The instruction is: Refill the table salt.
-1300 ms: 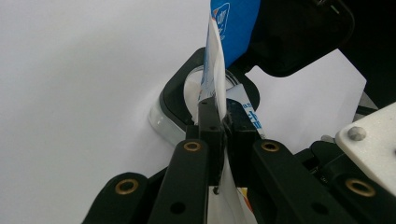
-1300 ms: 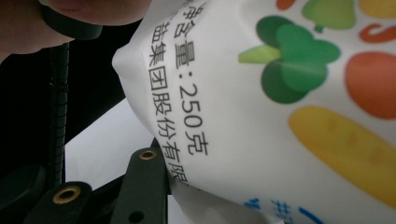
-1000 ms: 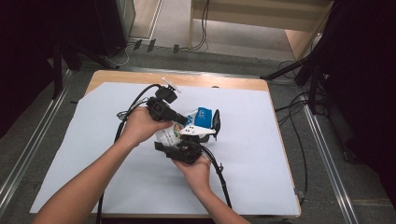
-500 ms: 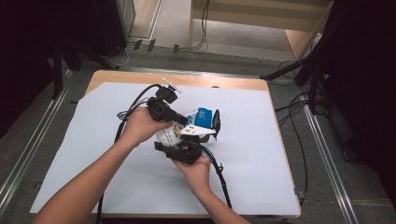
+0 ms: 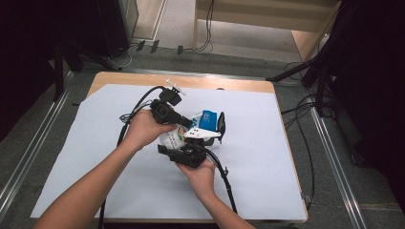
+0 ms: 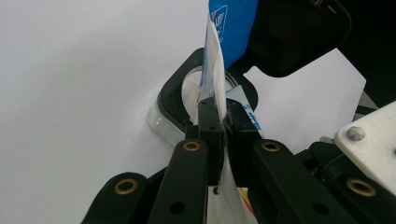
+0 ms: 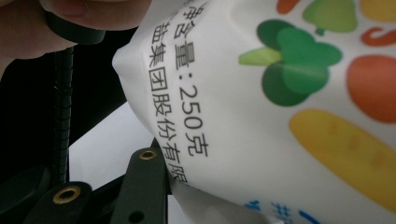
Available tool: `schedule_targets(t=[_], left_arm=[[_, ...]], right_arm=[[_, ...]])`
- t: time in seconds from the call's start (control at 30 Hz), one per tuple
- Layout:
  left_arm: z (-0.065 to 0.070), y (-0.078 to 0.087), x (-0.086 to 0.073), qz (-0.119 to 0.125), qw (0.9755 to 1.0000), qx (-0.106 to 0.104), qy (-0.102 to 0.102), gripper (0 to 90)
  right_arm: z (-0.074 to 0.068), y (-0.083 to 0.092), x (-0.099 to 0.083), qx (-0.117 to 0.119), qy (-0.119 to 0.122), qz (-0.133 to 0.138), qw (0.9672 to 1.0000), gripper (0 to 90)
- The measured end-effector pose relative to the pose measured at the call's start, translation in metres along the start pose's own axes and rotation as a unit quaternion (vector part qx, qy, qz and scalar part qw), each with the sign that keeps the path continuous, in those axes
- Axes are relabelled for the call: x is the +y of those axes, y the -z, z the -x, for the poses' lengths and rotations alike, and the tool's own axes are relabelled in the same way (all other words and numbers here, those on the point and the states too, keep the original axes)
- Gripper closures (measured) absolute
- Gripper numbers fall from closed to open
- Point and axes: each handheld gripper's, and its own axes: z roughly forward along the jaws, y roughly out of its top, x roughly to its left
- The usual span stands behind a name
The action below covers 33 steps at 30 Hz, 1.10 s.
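Wooden surface (image 5: pixel 229 85) lying under pale sheet (image 5: pixel 258 157); grey floor and cables running around it, dark room beyond. Left tongs (image 6: pixel 223 122) pinching shut on thin edge of white-and-blue pouch (image 6: pixel 214 70), which is rising just ahead of them. Right tongs (image 5: pixel 177 143) sitting partly open, gripping printed pouch body, pressed close against their camera. Black-rimmed container (image 6: pixel 173 95) lying just beyond left tongs.

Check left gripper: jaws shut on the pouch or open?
Shut. In the left gripper view the left gripper has its two black jaws pressed together, with the thin edge of the white and blue pouch pinched between them.
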Motion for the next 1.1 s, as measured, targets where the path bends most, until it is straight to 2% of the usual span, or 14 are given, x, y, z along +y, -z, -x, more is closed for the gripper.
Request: schedule_targets(t=[1.1], left_arm=[[0.0016, -0.0008, -0.001, 0.002, 1.0, 0.001, -0.004, 87.8]], right_arm=[[-0.0002, 0.0, -0.0001, -0.001, 0.001, -0.001, 1.0, 65.4]])
